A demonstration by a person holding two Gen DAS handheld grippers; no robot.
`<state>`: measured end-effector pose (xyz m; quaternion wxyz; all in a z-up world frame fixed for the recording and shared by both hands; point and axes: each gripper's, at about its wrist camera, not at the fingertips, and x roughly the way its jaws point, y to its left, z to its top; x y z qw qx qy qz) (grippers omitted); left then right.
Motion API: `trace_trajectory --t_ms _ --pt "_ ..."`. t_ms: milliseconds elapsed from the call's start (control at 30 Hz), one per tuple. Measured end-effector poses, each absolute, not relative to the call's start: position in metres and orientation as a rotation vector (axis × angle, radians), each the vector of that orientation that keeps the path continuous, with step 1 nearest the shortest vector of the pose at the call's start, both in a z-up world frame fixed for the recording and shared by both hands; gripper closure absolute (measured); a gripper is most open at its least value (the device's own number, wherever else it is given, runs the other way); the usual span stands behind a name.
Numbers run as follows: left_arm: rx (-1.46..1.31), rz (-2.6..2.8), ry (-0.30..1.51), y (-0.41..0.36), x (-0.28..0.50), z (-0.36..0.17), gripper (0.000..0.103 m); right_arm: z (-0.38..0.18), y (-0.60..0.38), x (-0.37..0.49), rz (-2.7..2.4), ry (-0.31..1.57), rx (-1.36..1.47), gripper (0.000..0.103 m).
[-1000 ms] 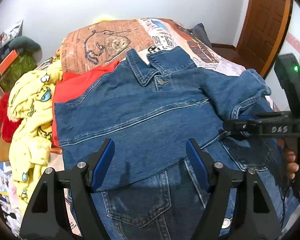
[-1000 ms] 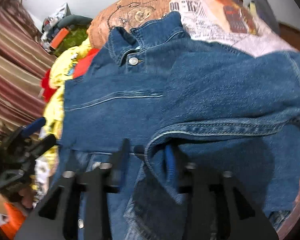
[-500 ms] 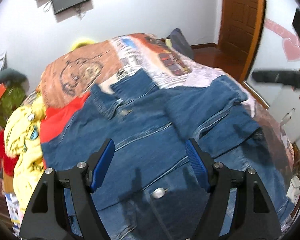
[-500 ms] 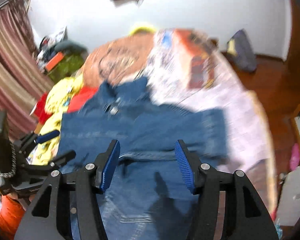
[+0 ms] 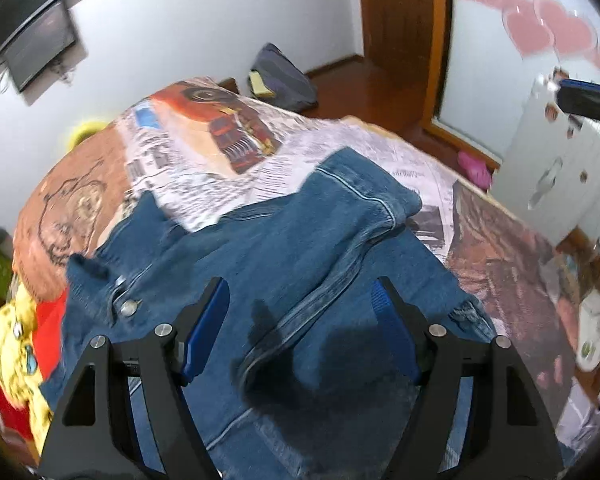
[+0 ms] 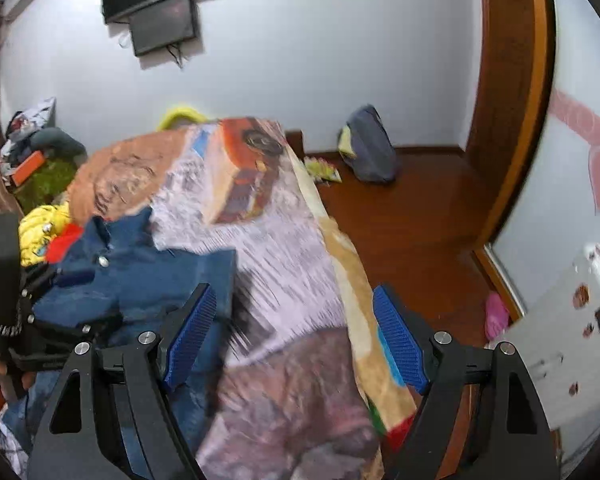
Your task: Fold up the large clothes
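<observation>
Both grippers' fingers wide, empty, above denim jacket [image 5: 284,264]; no readable writing

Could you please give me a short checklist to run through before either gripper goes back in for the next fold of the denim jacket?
1. Left gripper open and empty: ok.
2. Right gripper open and empty: ok.
3. Denim jacket lying on the bed, sleeve folded across the front: ok.
4. Right gripper aimed at the jacket: not ok, it faces the blanket and floor.
5. Yellow garment and red garment clear of the jacket: not ok, they touch its edge.
6. Lower hem lying flat: cannot tell, hidden by the left gripper.
</observation>
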<state>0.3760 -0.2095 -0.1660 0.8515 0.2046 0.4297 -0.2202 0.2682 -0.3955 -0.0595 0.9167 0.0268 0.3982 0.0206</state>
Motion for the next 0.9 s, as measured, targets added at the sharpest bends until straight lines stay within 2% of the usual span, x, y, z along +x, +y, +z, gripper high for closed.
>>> trace_trajectory --t_ms 367,467,567,600,633,733,900 --pt "0.472 -0.486 1.025 -0.261 0.422 -0.220 0.031 -0.114 -0.413 0.274 0.062 0.942 0.156 0.025" --pt "0.482 -0.474 1.013 -0.268 0.429 -0.228 0.039 -0.120 -0.410 0.274 0.073 0.962 0.165 0.025" --pt "0.492 -0.475 0.955 -0.272 0.423 -0.223 0.059 -0.126 -0.405 0.275 0.081 0.980 0.154 0.025" --pt "0.502 -0.463 0.935 -0.273 0.421 -0.220 0.072 -0.127 -0.403 0.275 0.082 0.982 0.146 0.025" --pt "0.514 -0.443 0.916 -0.274 0.420 -0.217 0.078 -0.128 -0.400 0.276 0.084 0.984 0.136 0.025" --pt "0.492 -0.422 0.846 -0.266 0.414 -0.198 0.085 -0.130 -0.391 0.278 0.091 0.988 0.112 0.025" --pt "0.303 -0.418 0.776 -0.214 0.411 -0.144 0.087 -0.123 -0.374 0.284 0.125 0.975 0.089 0.025"
